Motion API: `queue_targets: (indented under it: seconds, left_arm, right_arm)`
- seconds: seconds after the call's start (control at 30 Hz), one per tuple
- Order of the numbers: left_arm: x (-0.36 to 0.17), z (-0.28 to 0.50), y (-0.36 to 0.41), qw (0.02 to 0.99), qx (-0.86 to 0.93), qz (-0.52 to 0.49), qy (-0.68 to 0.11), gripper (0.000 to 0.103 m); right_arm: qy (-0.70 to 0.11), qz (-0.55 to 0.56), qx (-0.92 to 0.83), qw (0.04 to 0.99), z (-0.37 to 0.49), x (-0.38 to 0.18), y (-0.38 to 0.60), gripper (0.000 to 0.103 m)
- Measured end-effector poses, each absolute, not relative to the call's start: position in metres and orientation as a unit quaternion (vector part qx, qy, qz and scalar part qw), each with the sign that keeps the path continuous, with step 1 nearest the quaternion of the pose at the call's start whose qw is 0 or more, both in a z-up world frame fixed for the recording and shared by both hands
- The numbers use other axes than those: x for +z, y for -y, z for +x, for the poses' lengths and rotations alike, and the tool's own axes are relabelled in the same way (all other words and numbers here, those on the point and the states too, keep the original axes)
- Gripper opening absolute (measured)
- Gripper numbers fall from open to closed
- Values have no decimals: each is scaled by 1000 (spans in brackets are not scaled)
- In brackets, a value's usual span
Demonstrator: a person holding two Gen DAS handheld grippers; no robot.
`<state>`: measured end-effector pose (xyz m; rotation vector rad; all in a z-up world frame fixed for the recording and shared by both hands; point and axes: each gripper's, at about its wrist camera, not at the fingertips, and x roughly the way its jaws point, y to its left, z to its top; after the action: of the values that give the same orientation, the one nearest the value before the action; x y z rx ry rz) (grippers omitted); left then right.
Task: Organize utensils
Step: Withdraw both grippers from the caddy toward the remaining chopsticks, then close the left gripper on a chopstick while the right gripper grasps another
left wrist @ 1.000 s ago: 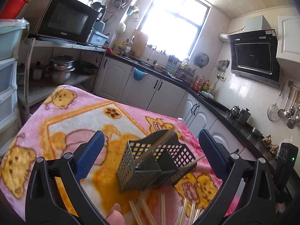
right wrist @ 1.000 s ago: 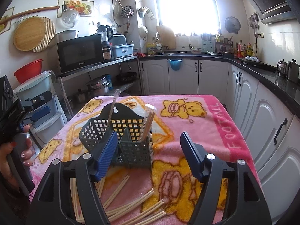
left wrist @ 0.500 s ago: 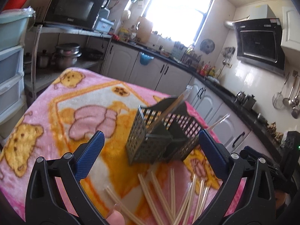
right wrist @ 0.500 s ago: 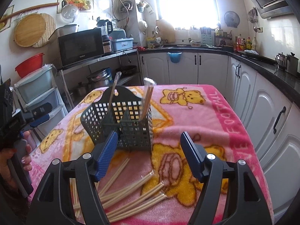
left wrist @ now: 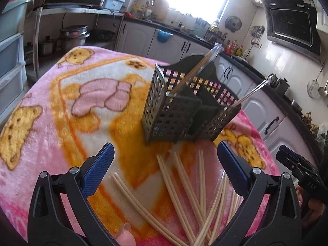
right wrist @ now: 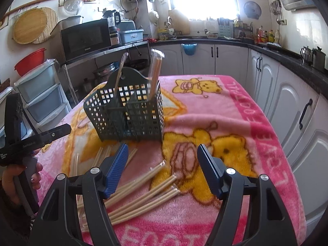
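A dark green slotted utensil basket [left wrist: 184,110] stands upright on the pink blanket; it also shows in the right wrist view [right wrist: 127,112]. Wrapped chopstick pairs stand in it [right wrist: 154,69]. Several loose chopsticks [left wrist: 184,186] lie on the blanket in front of the basket, also in the right wrist view [right wrist: 141,190]. My left gripper [left wrist: 164,170] is open and empty, above the loose chopsticks. My right gripper [right wrist: 163,170] is open and empty, just above the chopstick ends.
The pink cartoon blanket [right wrist: 235,123] covers the table. White cabinets [right wrist: 287,94] run along the right. A shelf with a microwave [right wrist: 86,39] and plastic drawers [right wrist: 39,98] stand at the left. The left gripper body [right wrist: 24,141] appears at the right view's left edge.
Both grippers have pulled back and tilted down from the basket toward the loose chopsticks, which now fill more of both views. Both stay open.
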<state>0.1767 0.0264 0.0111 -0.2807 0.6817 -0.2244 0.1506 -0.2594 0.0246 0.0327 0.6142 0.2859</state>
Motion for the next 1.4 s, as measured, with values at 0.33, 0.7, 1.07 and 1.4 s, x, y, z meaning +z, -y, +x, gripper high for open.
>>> queue_targets:
  seconds: [0.33,0.7,1.07,1.4]
  left_arm:
    - [-11,183,-14,911,-126,-115,-377,93]
    - [-37,201,2,884,-147,-87,-436,54]
    - [-54,220,2,871,-145,-97,-459,41]
    - [-58,244,-5,867,-134,-108,-468,23]
  right_arm:
    - [-327,17,144,934,146,0,258,67]
    - [-371,28,159,914,172,-29,245,55]
    - [-414,32,149,897,209,-52,230,43]
    - [-441,76,136,884,231,-63,239,33]
